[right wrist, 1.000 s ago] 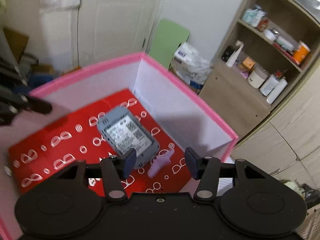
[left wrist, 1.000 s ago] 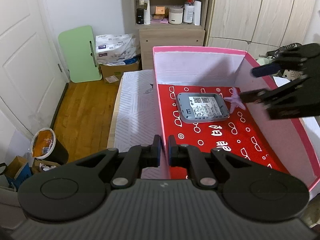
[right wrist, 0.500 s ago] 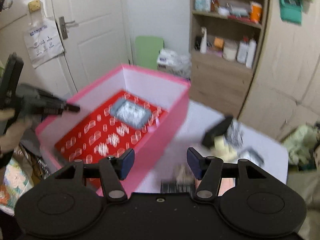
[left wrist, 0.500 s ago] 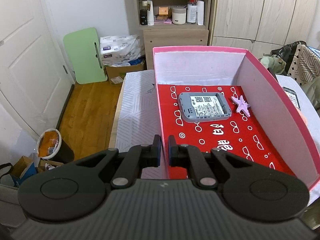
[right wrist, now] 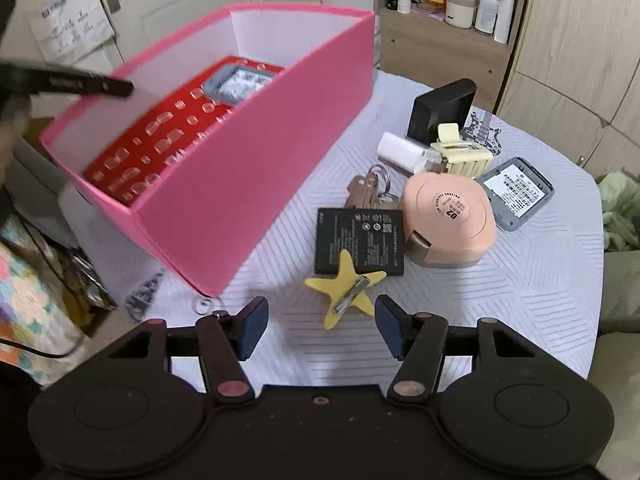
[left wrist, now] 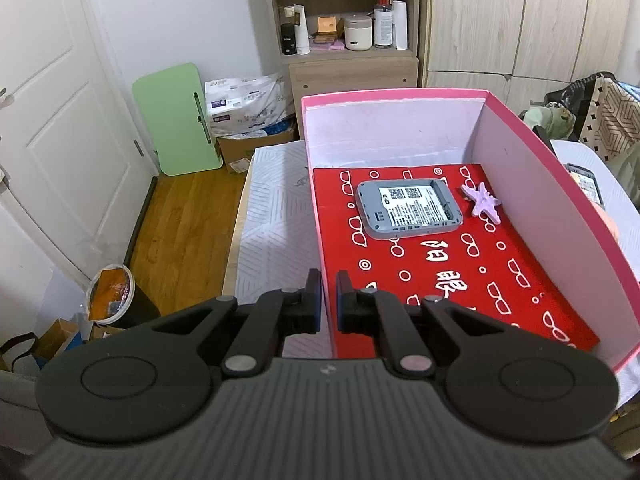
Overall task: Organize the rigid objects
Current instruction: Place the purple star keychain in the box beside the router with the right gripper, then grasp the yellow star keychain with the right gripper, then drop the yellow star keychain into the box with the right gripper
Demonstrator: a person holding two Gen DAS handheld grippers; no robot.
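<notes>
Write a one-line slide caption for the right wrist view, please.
Open right claw above a yellow star-shaped hair clip, beside a pink cardboard box.

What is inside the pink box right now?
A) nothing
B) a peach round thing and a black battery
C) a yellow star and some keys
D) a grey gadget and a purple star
D: the grey gadget and the purple star lie side by side on the red floor of the pink box.
</notes>
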